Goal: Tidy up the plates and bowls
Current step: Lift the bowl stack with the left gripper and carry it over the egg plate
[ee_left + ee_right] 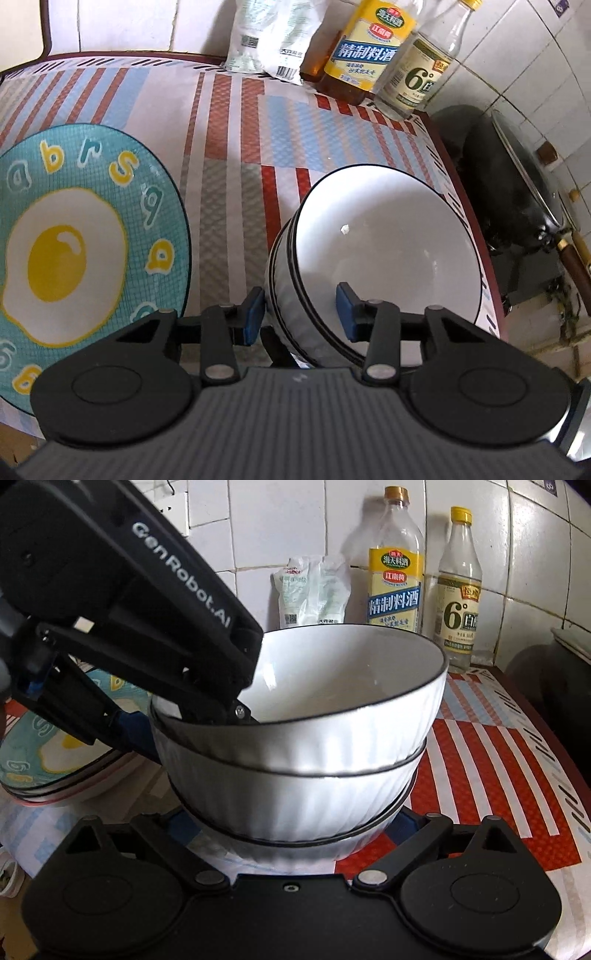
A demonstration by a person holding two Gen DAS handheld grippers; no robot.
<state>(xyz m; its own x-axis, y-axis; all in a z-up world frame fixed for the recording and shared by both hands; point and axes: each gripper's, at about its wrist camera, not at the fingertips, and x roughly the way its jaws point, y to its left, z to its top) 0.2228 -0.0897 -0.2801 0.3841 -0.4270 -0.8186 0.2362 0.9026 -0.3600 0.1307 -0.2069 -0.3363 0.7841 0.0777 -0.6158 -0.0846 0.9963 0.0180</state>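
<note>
Bowls [295, 760], three nested in one stack on the striped tabletop [229, 122]. Left tongs [300, 312] straddle the top bowl's near rim, one pad inside, one outside; pinch unclear. Right tongs [291, 821] spread around the stack's base, not pinching. One egg-print plate [85, 240] left of left tongs. Two bottles [395, 576] and one pouch [314, 590] behind.

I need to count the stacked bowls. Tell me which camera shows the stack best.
The right wrist view: it sees the bowl stack side-on, with three nested black rims. The left wrist view looks down into the top bowl past the left gripper, so the lower bowls show only as edge lines.
</note>
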